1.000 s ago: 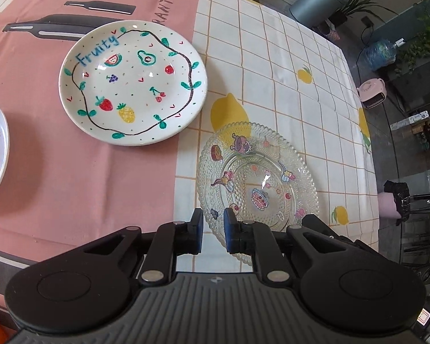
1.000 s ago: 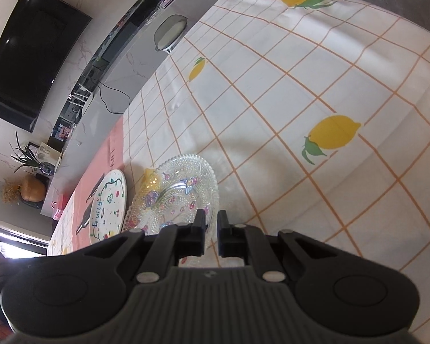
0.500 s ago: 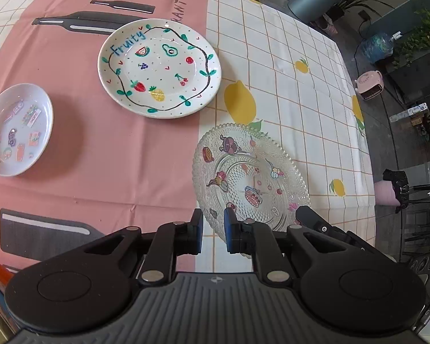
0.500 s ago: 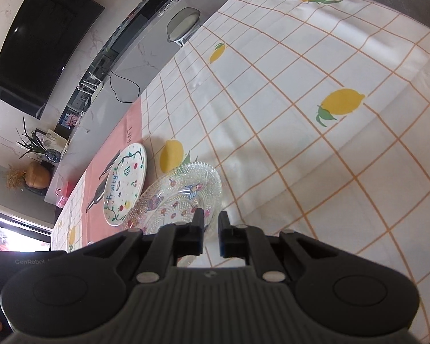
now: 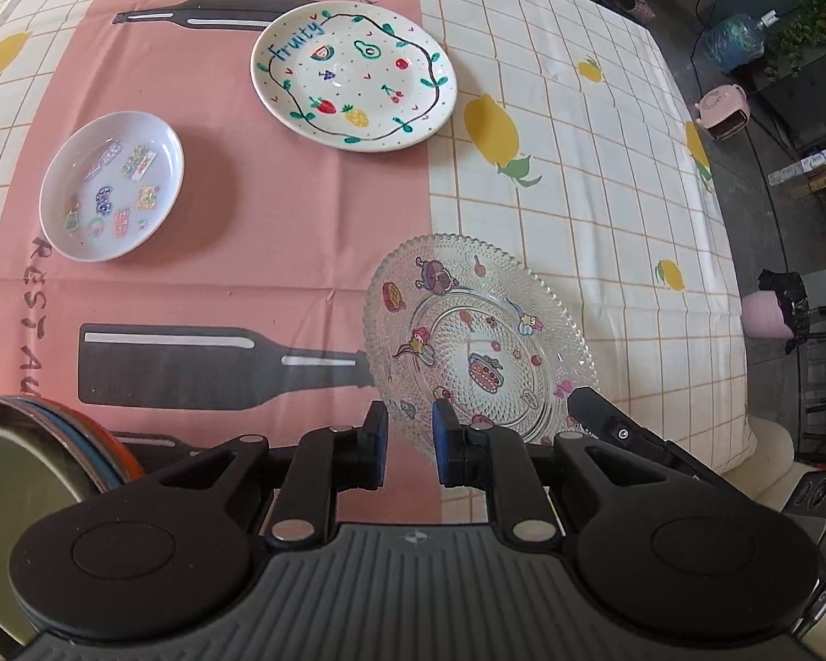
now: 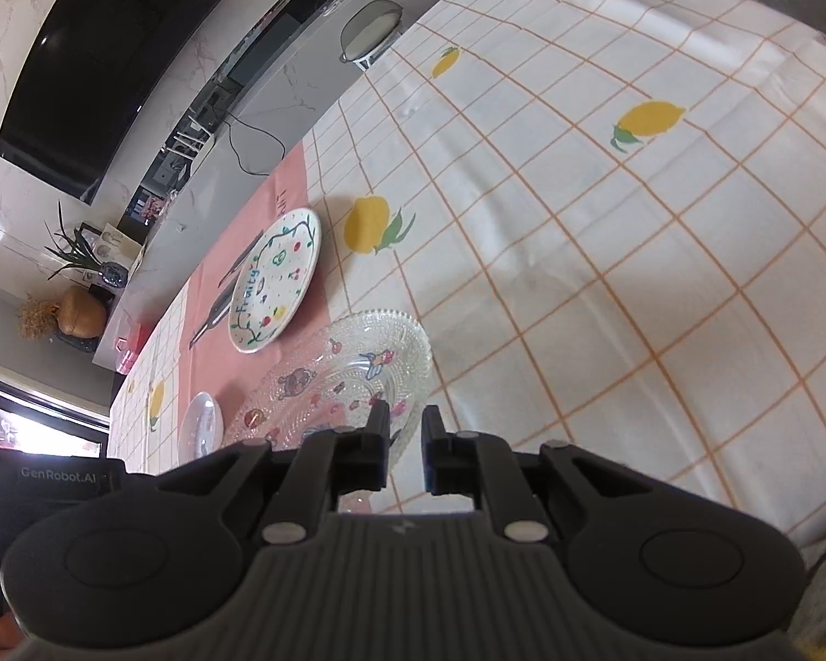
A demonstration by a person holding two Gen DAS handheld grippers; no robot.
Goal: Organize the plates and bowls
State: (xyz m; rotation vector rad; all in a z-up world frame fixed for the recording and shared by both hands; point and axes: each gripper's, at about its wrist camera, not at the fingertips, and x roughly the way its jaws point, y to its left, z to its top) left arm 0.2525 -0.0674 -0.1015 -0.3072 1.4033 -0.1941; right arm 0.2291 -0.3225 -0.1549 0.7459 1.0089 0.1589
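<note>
A clear glass plate (image 5: 479,341) with cartoon stickers hangs tilted above the table, one edge over the pink runner. My left gripper (image 5: 410,429) has the plate's near rim between its blue pads, and its jaws are opening slightly. My right gripper (image 6: 405,429) grips the opposite rim of the glass plate (image 6: 358,374); its jaws are opening too, with the rim still between them. One of its fingers (image 5: 606,418) shows in the left wrist view. A white "Fruity" plate (image 5: 352,82) and a small white sticker dish (image 5: 113,184) lie flat on the runner.
A stack of dishes (image 5: 27,451) with a metal top and blue and orange rims sits at the lower left, close to my left gripper. The lemon-print tablecloth (image 6: 606,253) stretches to the right. The table edge (image 5: 743,385) drops to the floor on the right.
Both grippers carried the glass plate toward the near end of the pink runner and a little higher. The small dish and the dish stack came into the left view. Both jaw gaps look slightly wider.
</note>
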